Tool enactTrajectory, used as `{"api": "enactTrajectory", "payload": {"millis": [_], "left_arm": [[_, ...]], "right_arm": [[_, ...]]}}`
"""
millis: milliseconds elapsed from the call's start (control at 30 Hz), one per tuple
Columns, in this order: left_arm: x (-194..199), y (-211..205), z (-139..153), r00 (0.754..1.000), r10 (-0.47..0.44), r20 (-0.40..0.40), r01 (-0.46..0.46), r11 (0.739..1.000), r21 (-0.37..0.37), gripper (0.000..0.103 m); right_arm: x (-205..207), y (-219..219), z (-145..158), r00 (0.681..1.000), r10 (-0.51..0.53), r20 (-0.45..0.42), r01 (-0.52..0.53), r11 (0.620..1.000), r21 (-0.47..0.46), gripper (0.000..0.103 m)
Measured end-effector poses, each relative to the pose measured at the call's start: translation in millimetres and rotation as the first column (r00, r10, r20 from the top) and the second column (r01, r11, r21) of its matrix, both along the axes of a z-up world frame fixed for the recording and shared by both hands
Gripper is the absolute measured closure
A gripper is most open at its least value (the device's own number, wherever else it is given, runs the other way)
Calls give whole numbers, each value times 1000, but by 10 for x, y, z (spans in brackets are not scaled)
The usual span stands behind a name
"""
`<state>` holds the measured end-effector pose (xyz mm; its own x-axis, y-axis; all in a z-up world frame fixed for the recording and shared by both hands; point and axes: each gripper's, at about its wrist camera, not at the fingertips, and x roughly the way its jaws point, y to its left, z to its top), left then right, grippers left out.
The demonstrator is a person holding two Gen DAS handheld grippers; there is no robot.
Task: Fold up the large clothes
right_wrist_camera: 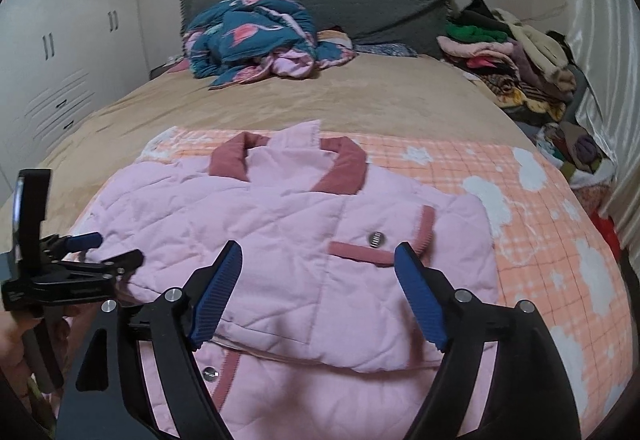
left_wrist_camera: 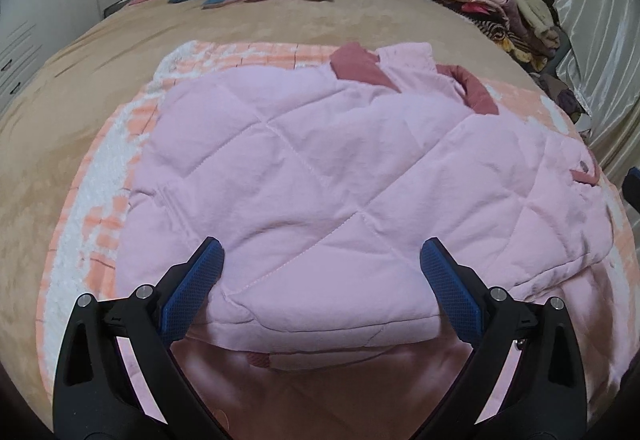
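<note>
A pink quilted jacket [left_wrist_camera: 320,168] with a dark pink collar [left_wrist_camera: 360,68] lies partly folded on an orange checked blanket [left_wrist_camera: 100,176] on the bed. It also shows in the right wrist view [right_wrist_camera: 280,240], with its collar [right_wrist_camera: 340,168] and a buttoned pocket [right_wrist_camera: 372,244]. My left gripper [left_wrist_camera: 322,252] is open and empty just above the jacket's near folded edge. My right gripper [right_wrist_camera: 318,256] is open and empty above the jacket's front. The left gripper [right_wrist_camera: 80,260] shows at the left edge of the right wrist view, over the jacket's left side.
A tan bedspread [right_wrist_camera: 280,96] covers the bed. A crumpled teal and pink quilt [right_wrist_camera: 256,36] lies near the grey headboard [right_wrist_camera: 360,8]. A pile of clothes [right_wrist_camera: 516,56] sits at the far right by a curtain. White cupboards [right_wrist_camera: 60,52] stand to the left.
</note>
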<state>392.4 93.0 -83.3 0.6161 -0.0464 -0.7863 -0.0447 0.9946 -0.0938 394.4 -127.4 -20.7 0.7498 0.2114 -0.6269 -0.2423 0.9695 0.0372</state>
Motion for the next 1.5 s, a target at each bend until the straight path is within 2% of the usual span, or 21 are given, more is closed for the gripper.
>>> {"api": "enactTrajectory", "payload": {"millis": [133,333,567,700,833,1000,1500], "left_arm": [[5,44,-39,1000,4,-10,-5,1000,-29,10],[10,57,-53,1000,5,-12,-5,999,-33,9],[6,60,-55,1000,5,-12,-5,999,-33,9],[3,69,-60,1000,4,-13,-4,999,-33,9],[2,68,-66,1000,4,-13,-4,1000,-31,10],[-10,47,-66,1000,0,-14,0,1000,-25,10],[-78,48,81,1000,21,-3,-21,999,-36,10]], "right_arm": [[33,76,6,1000,20,-3,-20,1000,-5,24],[133,180,-120,997,48,-57,-49,999,-4,24],[287,233,-403,985,61,-160,-59,998,20,23],[366,289,-627,972,58,-226,-65,998,-21,18],[398,332,-745,969,42,-244,-54,998,-42,16],[416,293,-837,968,29,-249,-35,999,-18,15],[328,272,-860,973,-16,-231,16,1000,-3,15]]}}
